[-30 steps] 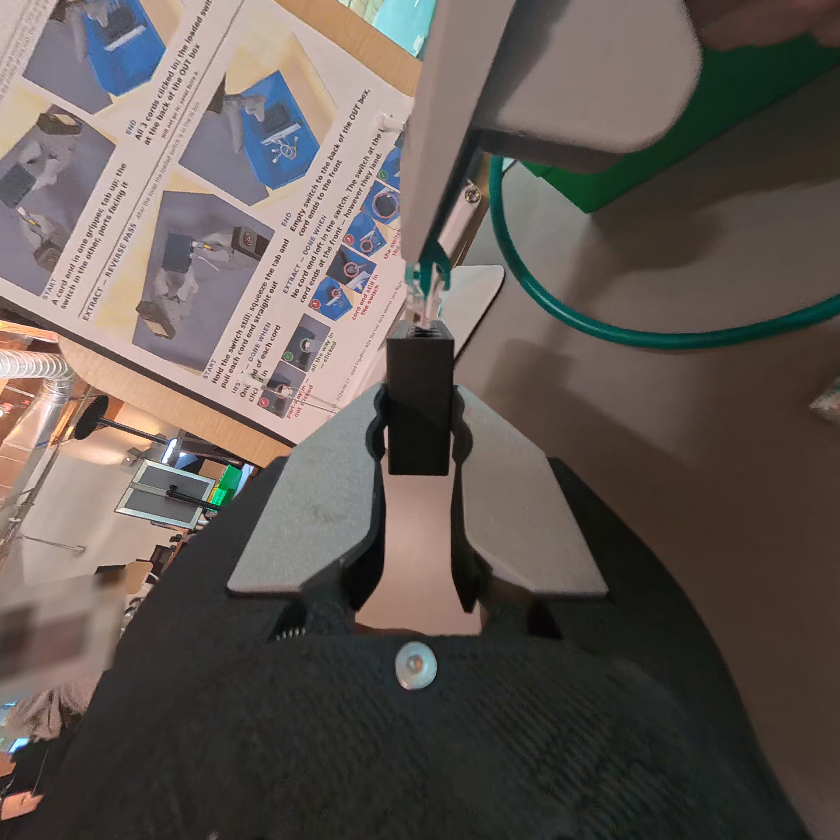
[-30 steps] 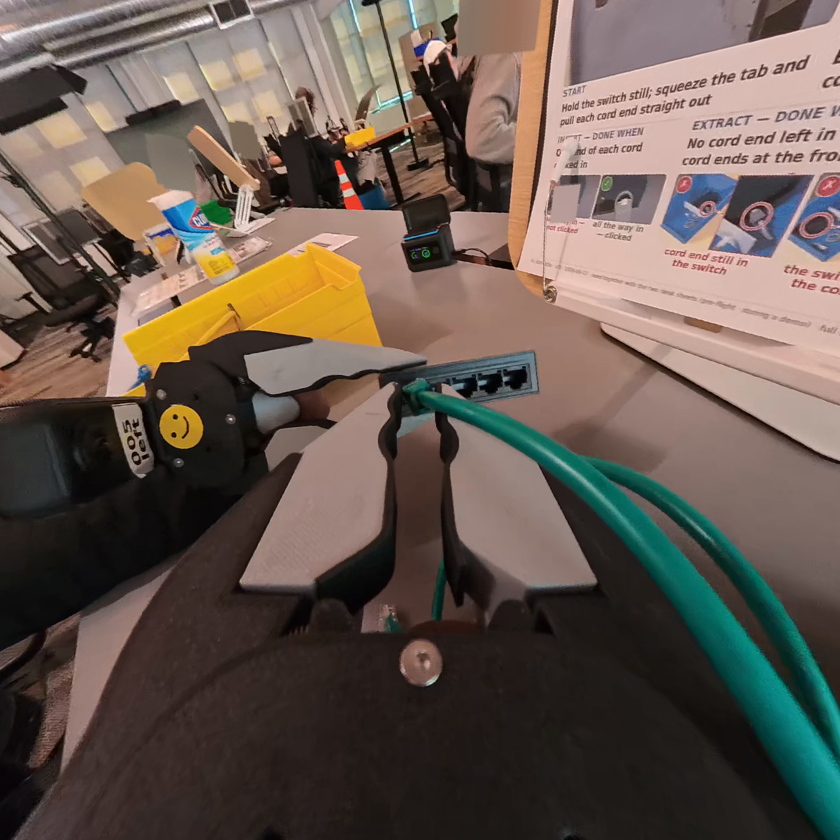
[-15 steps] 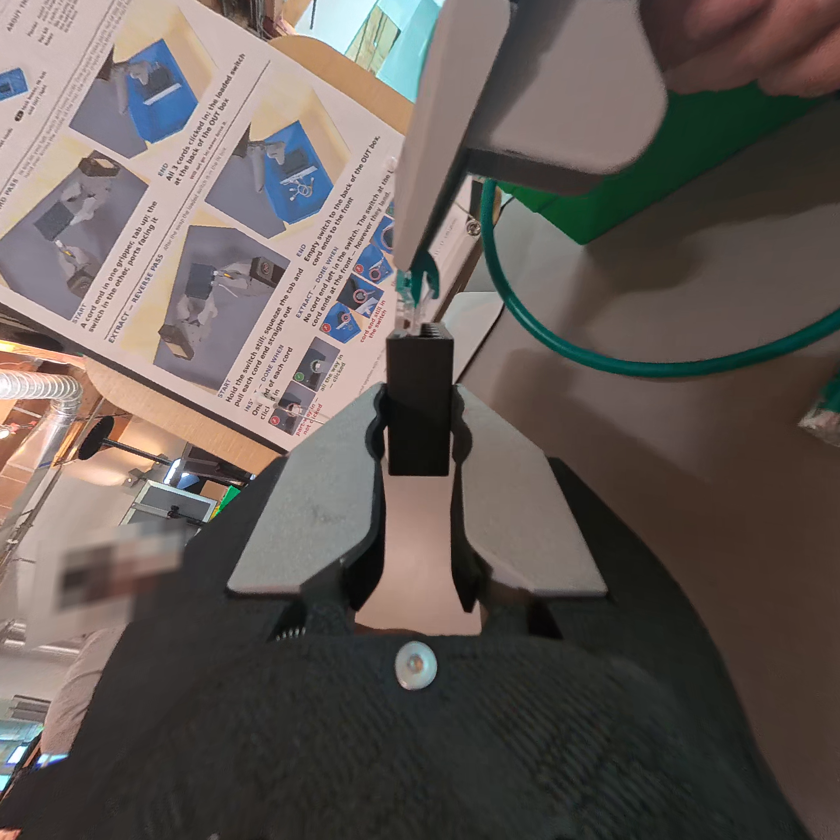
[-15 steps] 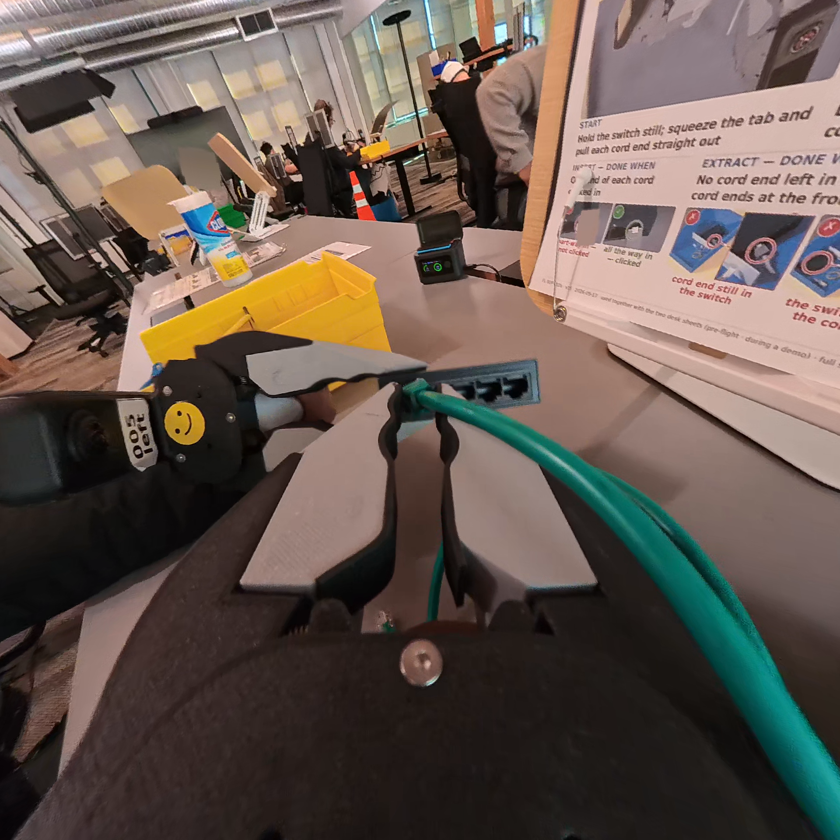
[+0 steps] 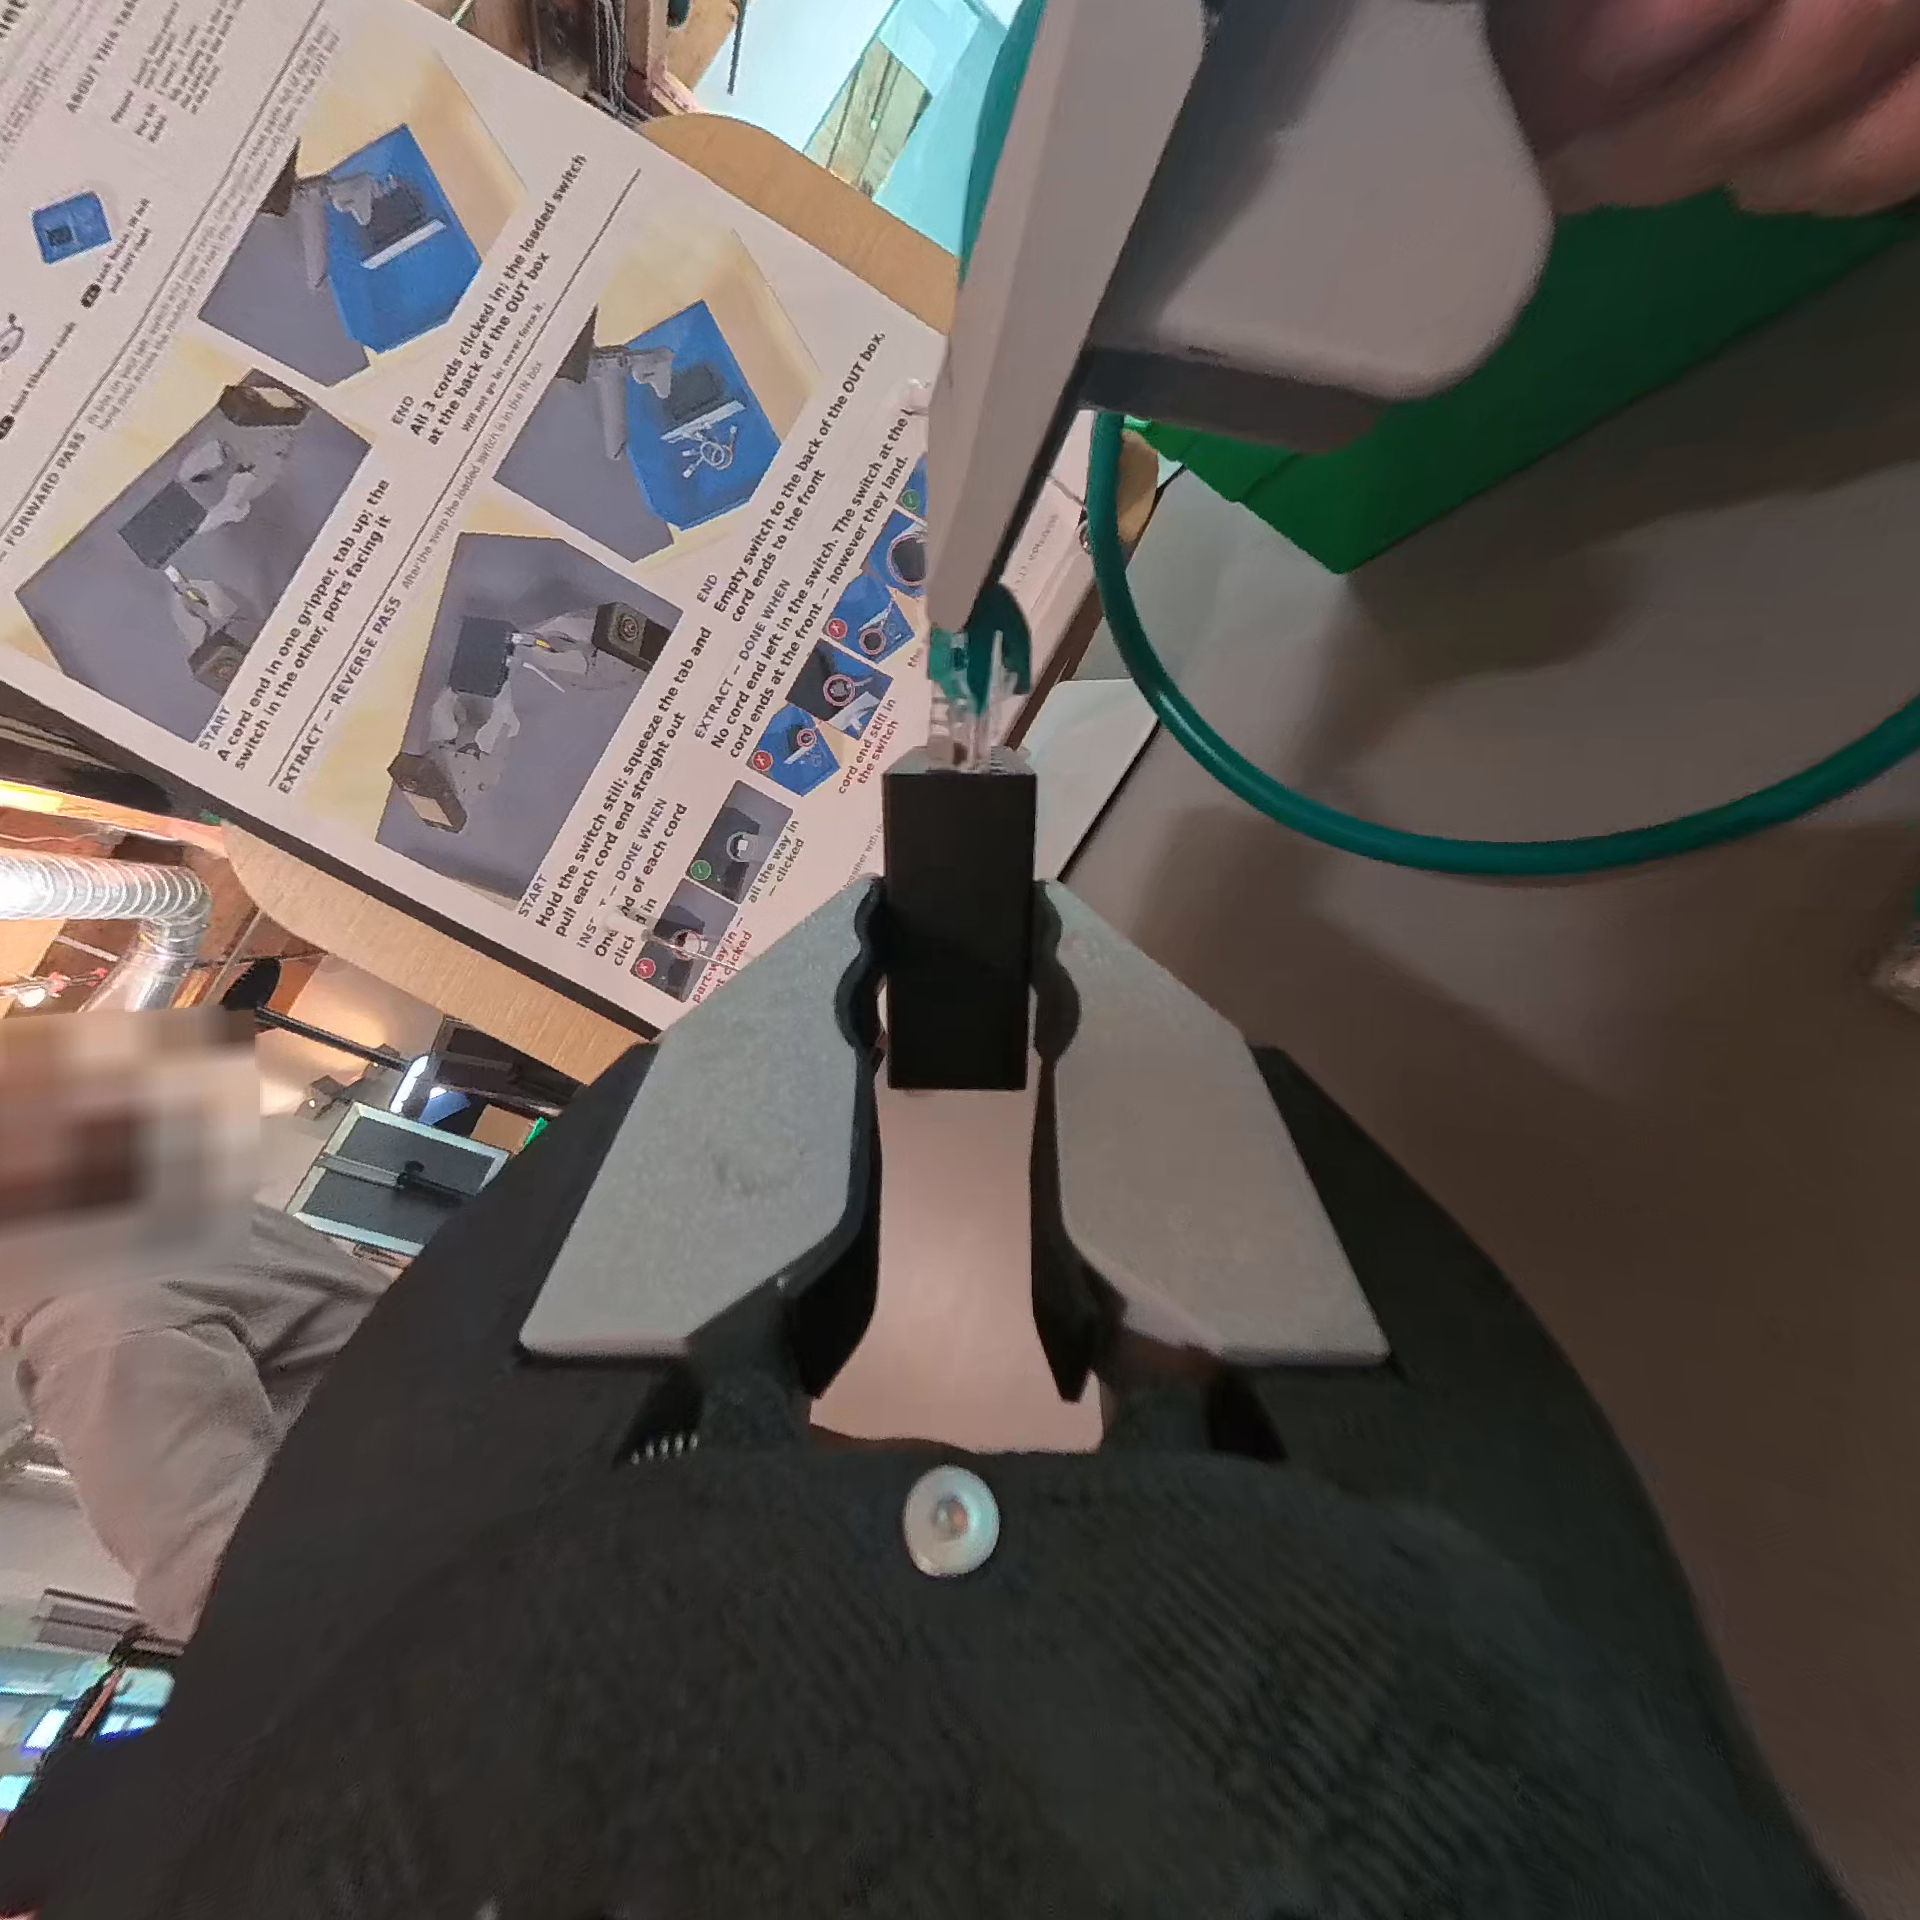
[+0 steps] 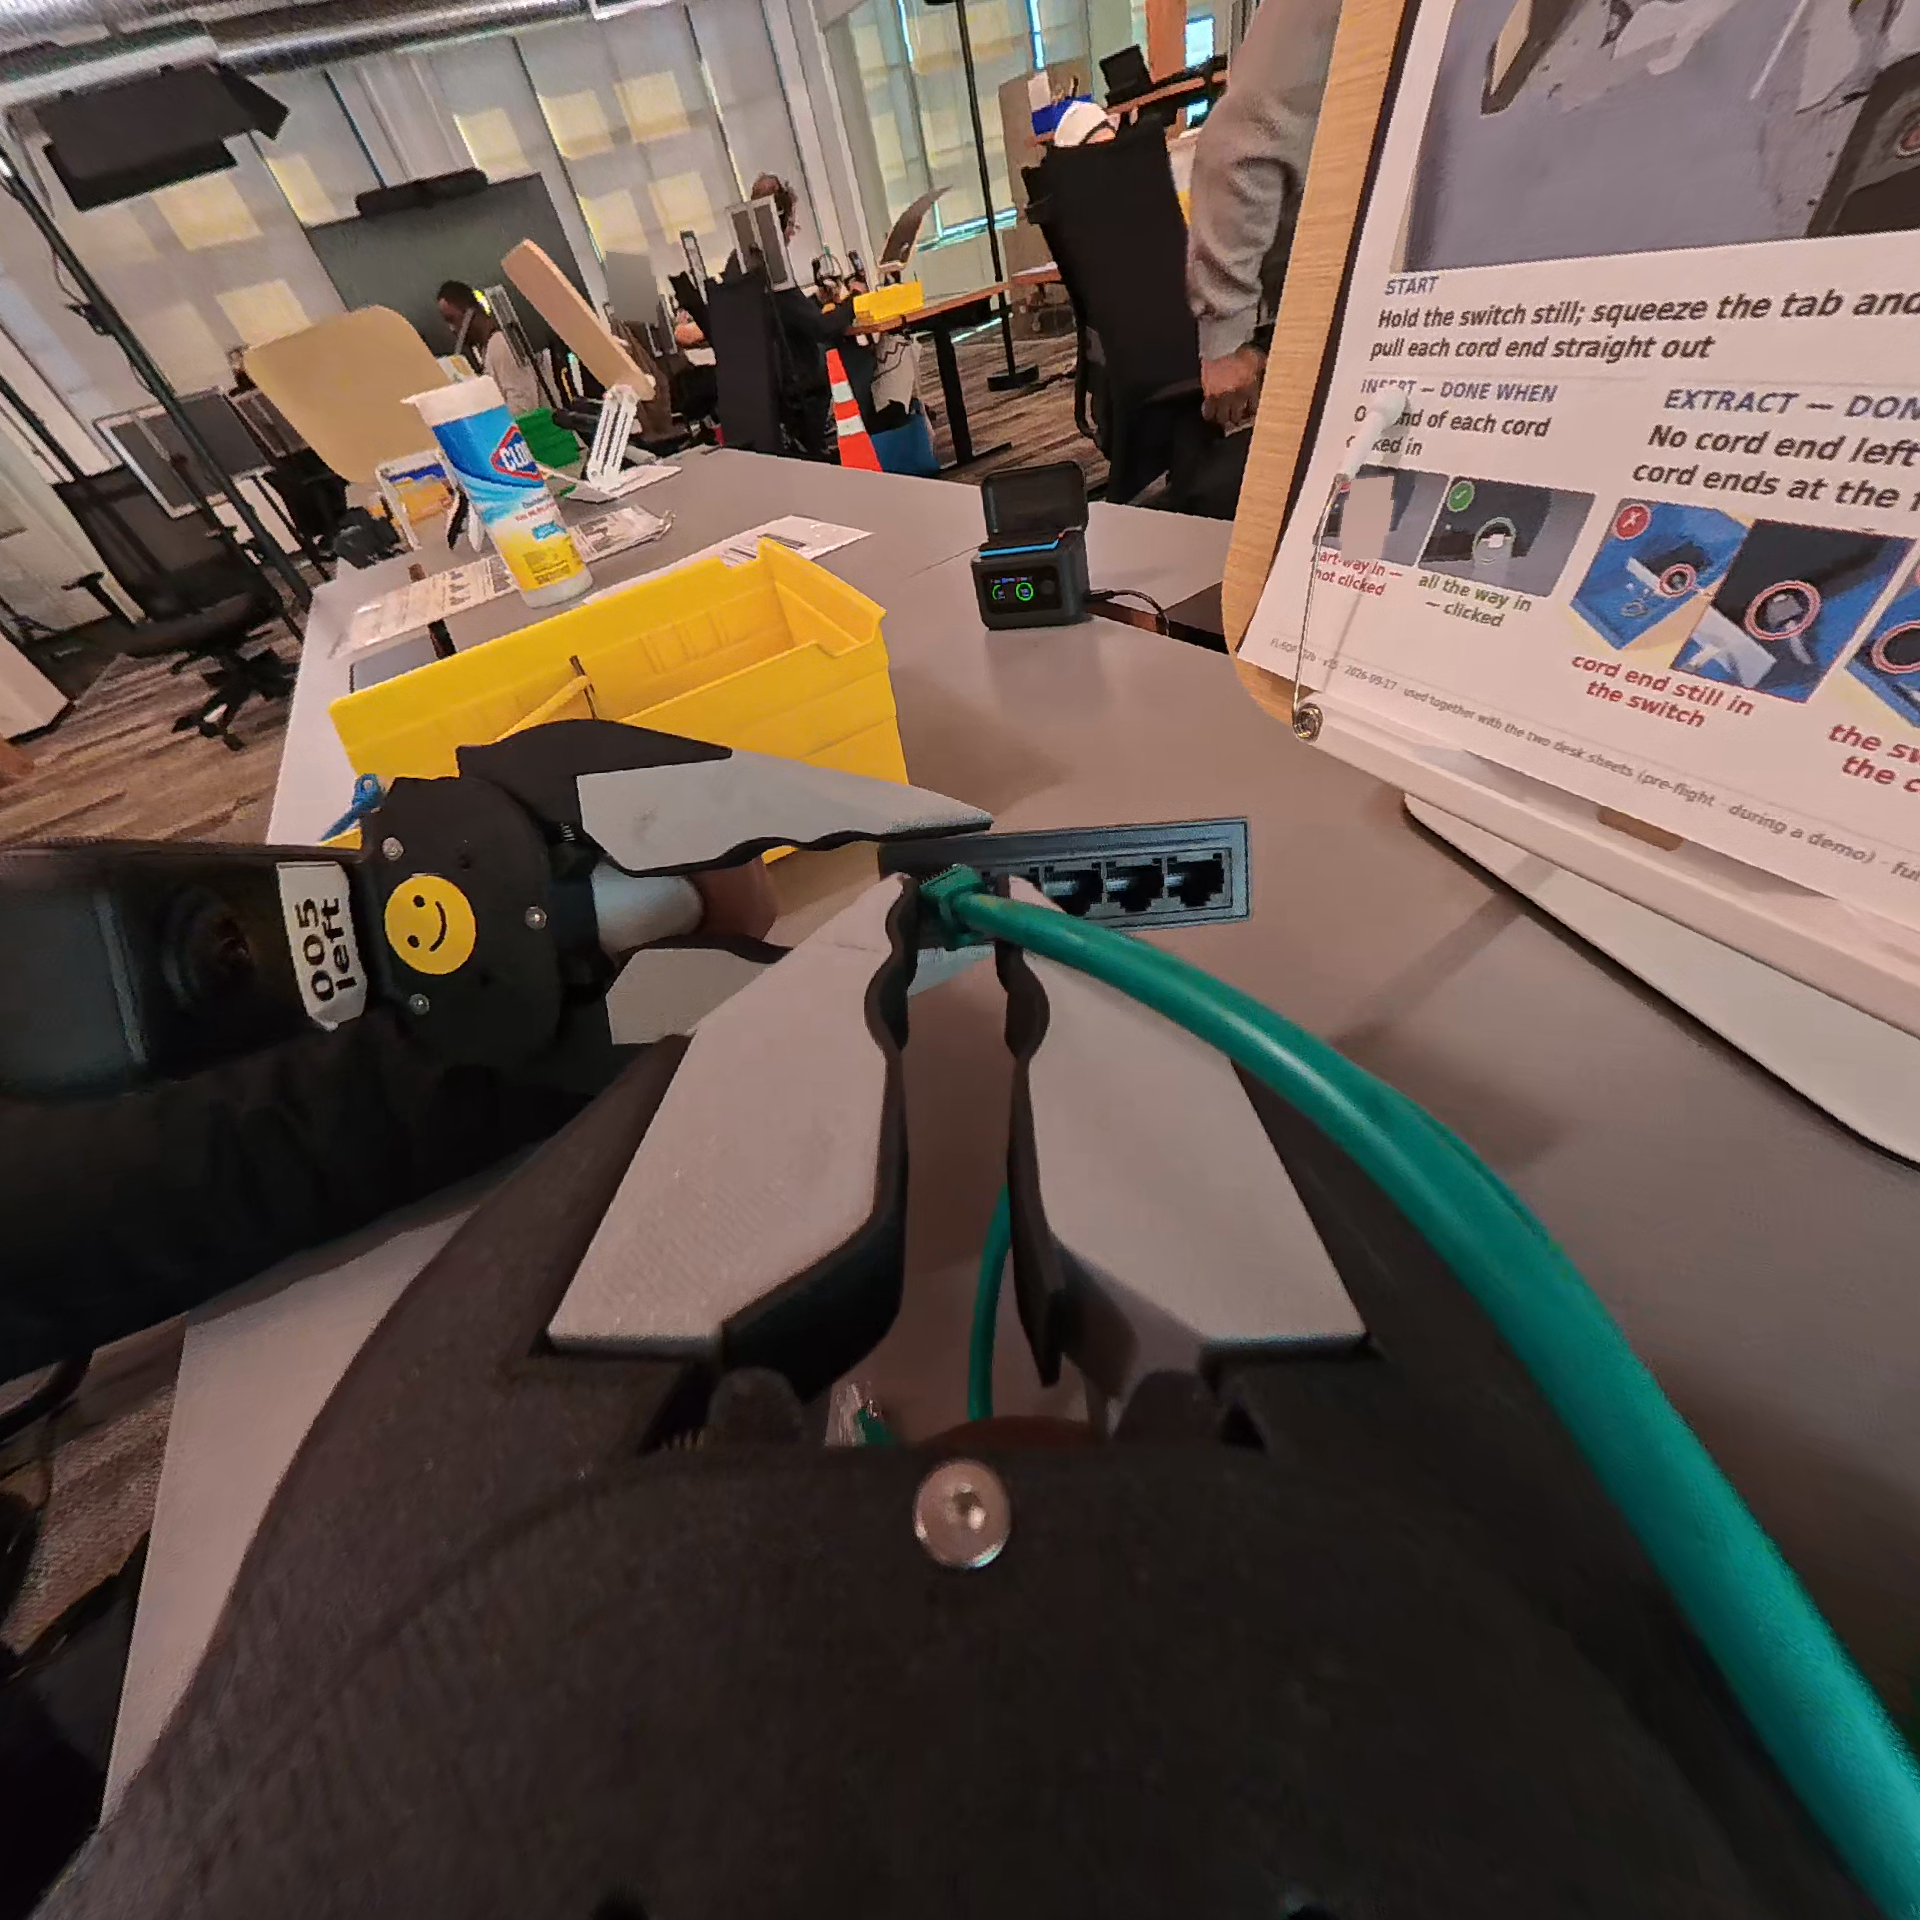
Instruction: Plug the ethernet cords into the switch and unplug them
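Note:
My left gripper (image 5: pixel 958 961) is shut on the black switch (image 5: pixel 958 935) and holds it above the grey table, ports facing away. In the right wrist view the switch (image 6: pixel 1132 873) shows three free ports on its right. My right gripper (image 6: pixel 951 935) is shut on the plug end of a green ethernet cord (image 6: pixel 1351 1132), with the plug at the switch's leftmost port. In the left wrist view the clear plug (image 5: pixel 971 717) meets the switch's top face under the right gripper's fingers (image 5: pixel 997 416). How deep the plug sits is hidden.
An instruction poster (image 6: pixel 1662 499) on a wooden board stands at the back right. A yellow bin (image 6: pixel 665 665) sits behind the left gripper, a green bin (image 5: pixel 1558 364) to the right. A small black device (image 6: pixel 1029 571) and a wipes canister (image 6: pixel 509 499) stand farther back. About 5 cm separates my left fingertips from my right.
The right gripper has brought the green cord's plug down onto the switch's leftmost port. Both grippers have stayed shut, and the pair has shifted slightly against the background.

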`<state>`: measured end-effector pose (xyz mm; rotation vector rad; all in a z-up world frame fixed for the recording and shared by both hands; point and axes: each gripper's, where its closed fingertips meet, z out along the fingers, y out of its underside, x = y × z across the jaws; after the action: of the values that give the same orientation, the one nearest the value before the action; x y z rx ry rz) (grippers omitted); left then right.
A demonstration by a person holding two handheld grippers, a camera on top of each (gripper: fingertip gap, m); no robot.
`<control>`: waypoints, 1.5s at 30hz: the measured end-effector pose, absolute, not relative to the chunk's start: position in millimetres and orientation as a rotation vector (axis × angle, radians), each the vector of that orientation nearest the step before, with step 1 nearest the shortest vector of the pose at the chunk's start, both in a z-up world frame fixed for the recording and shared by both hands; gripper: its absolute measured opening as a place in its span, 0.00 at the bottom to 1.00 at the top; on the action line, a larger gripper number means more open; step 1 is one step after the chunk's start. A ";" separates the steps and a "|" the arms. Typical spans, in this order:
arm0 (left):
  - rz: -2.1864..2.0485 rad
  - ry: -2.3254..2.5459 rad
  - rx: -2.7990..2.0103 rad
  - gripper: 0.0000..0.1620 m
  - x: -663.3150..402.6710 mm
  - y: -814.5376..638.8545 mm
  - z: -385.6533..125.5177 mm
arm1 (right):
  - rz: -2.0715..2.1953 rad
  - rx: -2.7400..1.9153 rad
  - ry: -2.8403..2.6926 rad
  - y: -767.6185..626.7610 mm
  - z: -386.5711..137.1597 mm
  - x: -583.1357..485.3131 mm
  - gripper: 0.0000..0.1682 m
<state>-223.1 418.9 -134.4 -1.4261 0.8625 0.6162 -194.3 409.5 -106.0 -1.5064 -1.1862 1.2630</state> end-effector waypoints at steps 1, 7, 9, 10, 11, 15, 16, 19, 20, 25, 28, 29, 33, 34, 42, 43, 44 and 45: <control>0.612 0.856 -1.424 0.15 -223.5 418.7 -132.9 | 1.265 -1.503 -1.187 409.0 -105.4 -194.3 0.06; 0.599 0.860 -1.433 0.15 -223.0 417.6 -134.8 | 1.257 -1.497 -1.201 407.7 -106.1 -194.6 0.06; 0.622 0.864 -1.435 0.15 -223.3 418.5 -135.8 | 1.264 -1.505 -1.193 408.6 -106.8 -194.6 0.06; 0.636 0.868 -1.432 0.15 -223.4 418.7 -135.9 | 1.275 -1.504 -1.191 408.2 -106.3 -194.6 0.06; 0.651 0.869 -1.429 0.15 -223.5 418.9 -135.7 | 1.290 -1.503 -1.188 407.3 -105.6 -194.8 0.06; 0.674 0.865 -1.411 0.15 -223.4 418.3 -132.5 | 1.300 -1.504 -1.173 407.9 -103.9 -194.4 0.06; 0.677 0.864 -1.412 0.15 -223.6 418.4 -132.6 | 1.300 -1.506 -1.171 408.2 -104.0 -194.5 0.06; 0.706 0.864 -1.400 0.15 -224.4 418.7 -131.7 | 1.304 -1.510 -1.168 408.0 -103.7 -194.5 0.06; 0.724 0.858 -1.388 0.15 -224.8 418.5 -129.1 | 1.301 -1.507 -1.163 408.4 -102.6 -194.0 0.06; 0.760 0.850 -1.346 0.15 -219.9 415.5 -119.7 | 1.288 -1.500 -1.137 411.4 -98.2 -190.9 0.06; 0.771 0.859 -1.346 0.15 -220.7 416.2 -121.6 | 1.296 -1.506 -1.148 410.7 -99.9 -191.0 0.06; 0.776 0.860 -1.340 0.15 -220.8 416.1 -121.2 | 1.308 -1.508 -1.148 410.5 -99.8 -190.9 0.06; 0.781 0.859 -1.306 0.15 -217.2 413.1 -115.0 | 1.401 -1.514 -1.136 408.7 -95.2 -187.7 0.06; 0.777 0.865 -1.302 0.15 -215.7 412.2 -114.4 | 1.413 -1.516 -1.138 408.6 -94.9 -187.0 0.06; 0.766 0.938 -1.321 0.15 -206.3 411.8 -124.4 | 1.308 -1.544 -1.222 411.3 -104.6 -182.3 0.06; 0.749 0.941 -1.325 0.15 -204.7 410.7 -125.0 | 1.334 -1.550 -1.228 410.4 -104.8 -181.2 0.06; 0.734 0.949 -1.320 0.15 -202.6 409.5 -125.1 | 1.363 -1.558 -1.229 410.0 -105.2 -180.3 0.06; 0.727 0.960 -1.314 0.15 -201.1 408.5 -125.4 | 1.385 -1.564 -1.229 409.8 -106.0 -179.5 0.06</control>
<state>-201.1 408.5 -125.4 -1.3139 0.9604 0.7274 -179.5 409.8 -106.0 -1.5644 -1.2289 1.3853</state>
